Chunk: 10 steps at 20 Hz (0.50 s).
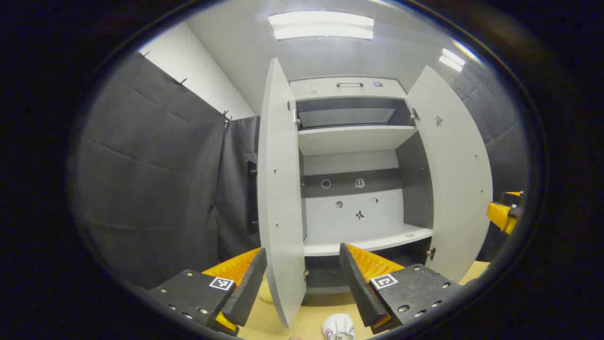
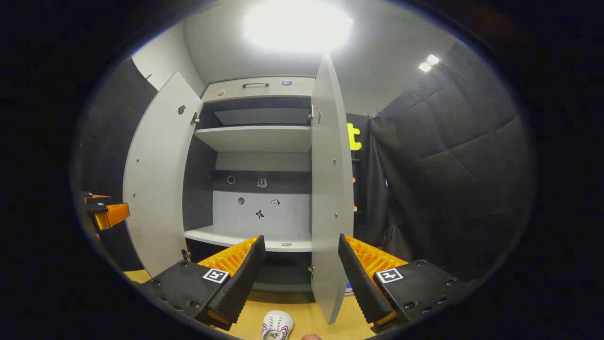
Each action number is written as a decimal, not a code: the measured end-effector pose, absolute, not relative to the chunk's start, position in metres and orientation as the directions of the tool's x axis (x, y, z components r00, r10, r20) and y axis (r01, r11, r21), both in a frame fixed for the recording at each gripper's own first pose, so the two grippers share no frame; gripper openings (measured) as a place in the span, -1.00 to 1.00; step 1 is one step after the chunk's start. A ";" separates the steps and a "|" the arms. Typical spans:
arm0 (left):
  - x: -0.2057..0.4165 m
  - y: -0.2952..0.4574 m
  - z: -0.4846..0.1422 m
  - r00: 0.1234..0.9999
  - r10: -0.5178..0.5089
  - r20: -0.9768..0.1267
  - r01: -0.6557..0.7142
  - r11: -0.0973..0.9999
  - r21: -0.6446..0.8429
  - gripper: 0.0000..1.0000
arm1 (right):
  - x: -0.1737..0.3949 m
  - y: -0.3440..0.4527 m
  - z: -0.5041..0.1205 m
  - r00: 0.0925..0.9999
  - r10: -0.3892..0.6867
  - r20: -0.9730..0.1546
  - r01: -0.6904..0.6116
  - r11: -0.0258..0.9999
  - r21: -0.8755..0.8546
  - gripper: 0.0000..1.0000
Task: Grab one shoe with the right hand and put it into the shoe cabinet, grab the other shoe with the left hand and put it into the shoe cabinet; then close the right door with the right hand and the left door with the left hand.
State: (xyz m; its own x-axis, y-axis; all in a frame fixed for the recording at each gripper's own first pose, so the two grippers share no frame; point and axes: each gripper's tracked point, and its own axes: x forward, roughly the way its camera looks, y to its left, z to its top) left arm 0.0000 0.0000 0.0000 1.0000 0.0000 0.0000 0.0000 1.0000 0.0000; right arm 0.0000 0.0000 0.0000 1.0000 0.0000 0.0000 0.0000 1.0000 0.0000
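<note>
Shoe cabinet (image 1: 351, 139): smooth matt board, pale grey; side walls inside darker, same flat finish. Left door (image 1: 281, 189) and right door (image 2: 330, 189) of the same matt board, small metal fittings along their edges. Drawer handle (image 1: 349, 84) looks like polished metal. Floor (image 2: 302, 307): light wood-look surface, smooth, slight sheen. Shoe (image 2: 277, 326): white, cloth-like upper with laces. Booth wall (image 1: 151, 179): dark cloth, matt, creased. Ceiling (image 1: 245, 42): plain, matt white.
</note>
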 end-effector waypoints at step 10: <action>0.001 0.007 0.004 1.000 0.006 0.006 -0.006 1.000 0.004 0.79 | 0.000 0.003 0.000 1.000 -0.002 0.009 0.002 1.000 -0.002 0.95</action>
State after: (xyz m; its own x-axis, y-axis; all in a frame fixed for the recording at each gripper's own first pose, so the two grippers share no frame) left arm 0.0014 0.0073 0.0042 1.0000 0.0061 0.0056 -0.0061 1.0000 0.0045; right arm 0.0003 0.0034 -0.0005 1.0000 -0.0019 0.0094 0.0019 1.0000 -0.0021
